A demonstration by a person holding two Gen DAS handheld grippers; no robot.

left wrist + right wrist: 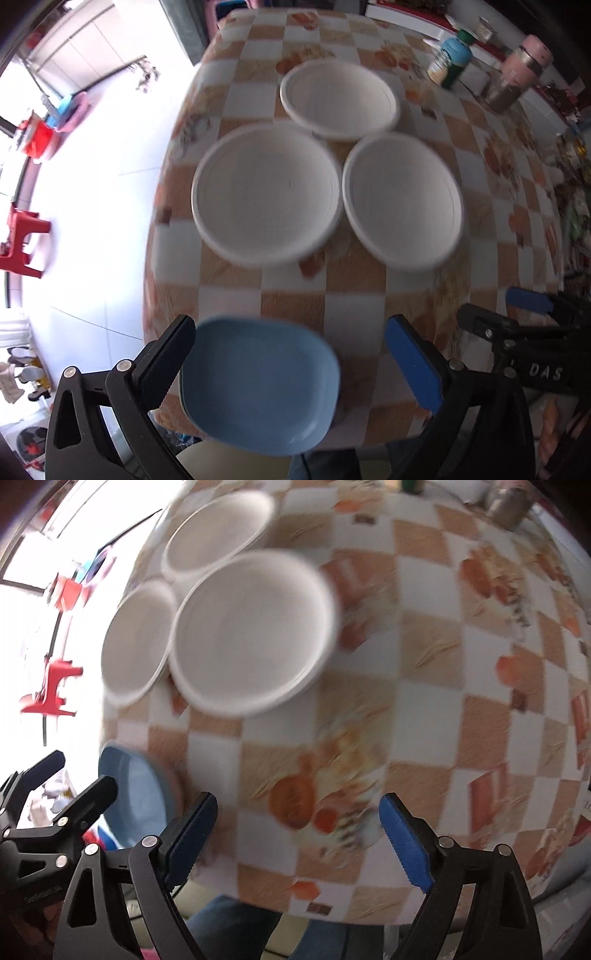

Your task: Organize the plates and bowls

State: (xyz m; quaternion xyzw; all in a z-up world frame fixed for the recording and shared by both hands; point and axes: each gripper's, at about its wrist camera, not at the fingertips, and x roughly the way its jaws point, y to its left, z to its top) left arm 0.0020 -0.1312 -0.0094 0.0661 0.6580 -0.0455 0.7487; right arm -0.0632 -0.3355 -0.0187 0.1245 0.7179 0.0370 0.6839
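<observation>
Three white bowls stand close together on the checkered table: a near-left bowl, a near-right bowl and a far bowl. A blue square plate lies at the near table edge, between the open fingers of my left gripper. My right gripper is open and empty above the bare tablecloth. In the right wrist view the white bowls are up left and the blue plate is at lower left, next to the left gripper.
A green-capped bottle and a pink-lidded jar stand at the far right of the table. Red stools stand on the white floor to the left. The right gripper shows at the right edge of the left wrist view.
</observation>
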